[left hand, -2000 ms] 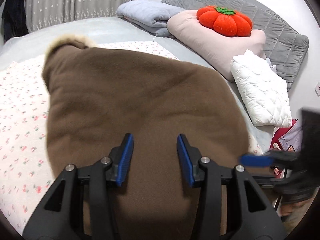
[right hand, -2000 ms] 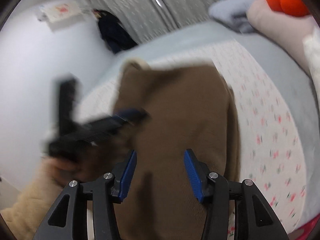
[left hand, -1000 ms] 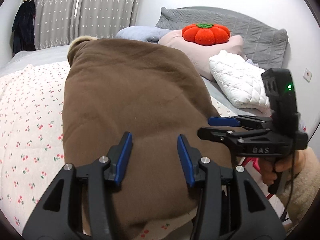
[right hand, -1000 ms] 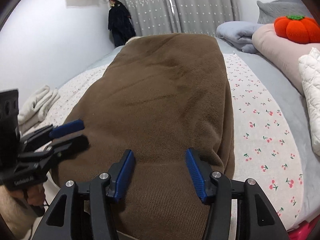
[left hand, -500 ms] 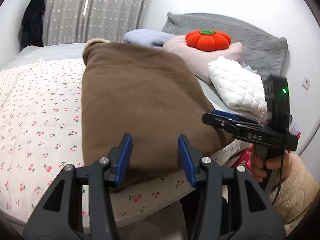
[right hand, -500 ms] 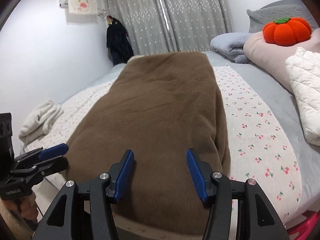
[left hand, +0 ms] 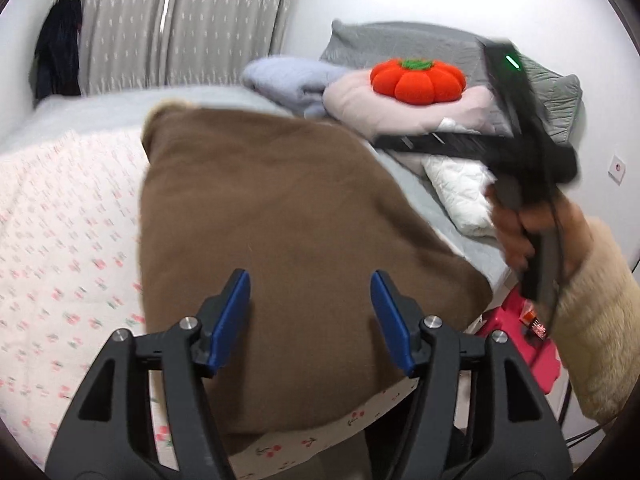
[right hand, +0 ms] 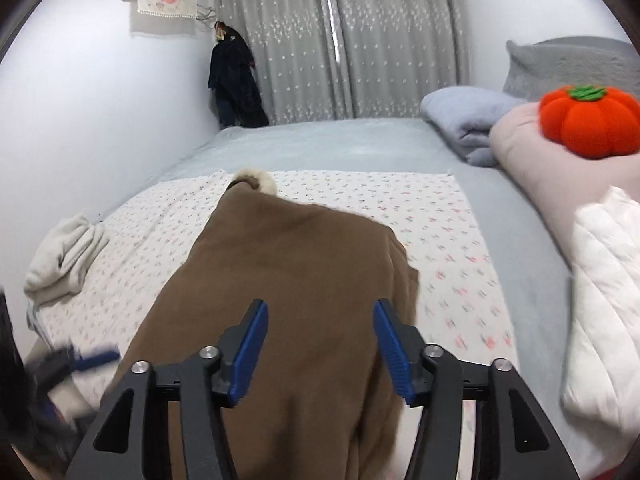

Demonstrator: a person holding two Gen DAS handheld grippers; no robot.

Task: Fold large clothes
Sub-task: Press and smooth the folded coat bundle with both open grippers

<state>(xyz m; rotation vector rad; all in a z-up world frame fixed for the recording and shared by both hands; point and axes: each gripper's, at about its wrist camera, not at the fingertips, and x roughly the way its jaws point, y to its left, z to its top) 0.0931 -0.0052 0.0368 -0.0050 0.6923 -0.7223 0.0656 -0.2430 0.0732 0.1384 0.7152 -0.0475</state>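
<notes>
The brown coat (right hand: 304,280) lies lengthwise on the bed (right hand: 320,144), fur collar (right hand: 256,178) at the far end, its near hem under both claws. Left claw (left hand: 310,320) is opening, right claw (right hand: 316,346) closing, both empty and above the cloth.

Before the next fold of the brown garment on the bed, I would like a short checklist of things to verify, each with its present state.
1. Left gripper free of cloth: ok, jaws opening, nothing between them.
2. Right gripper free of cloth: ok, jaws closing on nothing.
3. Brown garment lies flat on the floral sheet: ok, in one long folded strip.
4. Near end fully on the bed: cannot tell, the grippers hide it.
5. Fur-trimmed far end tucked in: not ok, it sticks out.
6. Space beside the garment: ok on the sheet; white quilted bundle and light cloth pile lie apart.
</notes>
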